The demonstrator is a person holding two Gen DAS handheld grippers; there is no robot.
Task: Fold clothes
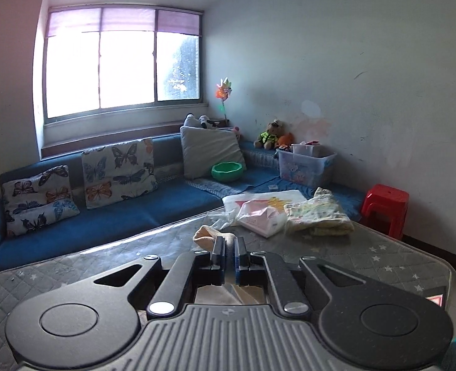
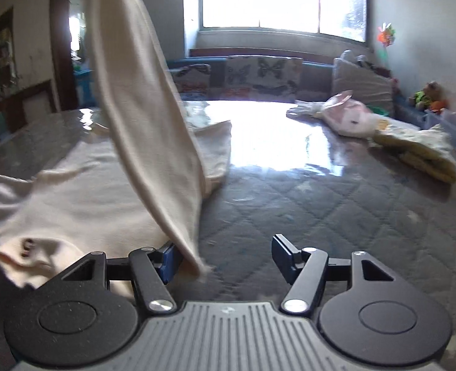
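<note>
A cream garment (image 2: 73,191) lies spread on the grey quilted table (image 2: 289,204). One long part of it (image 2: 141,117) is lifted and hangs from the top left of the right wrist view down to the table. My left gripper (image 1: 230,247) is shut on cream cloth (image 1: 208,235) that bunches past its fingertips, held above the table. My right gripper (image 2: 221,255) is open just above the table; the hanging cloth's lower end drops beside its left finger (image 2: 167,261).
A folded yellow garment (image 1: 319,216) and a pink-and-white plastic package (image 1: 260,216) lie at the table's far right. Beyond the table are a blue sofa (image 1: 110,216) with butterfly cushions, a green bowl, a clear storage box (image 1: 305,167) and a red stool (image 1: 385,207).
</note>
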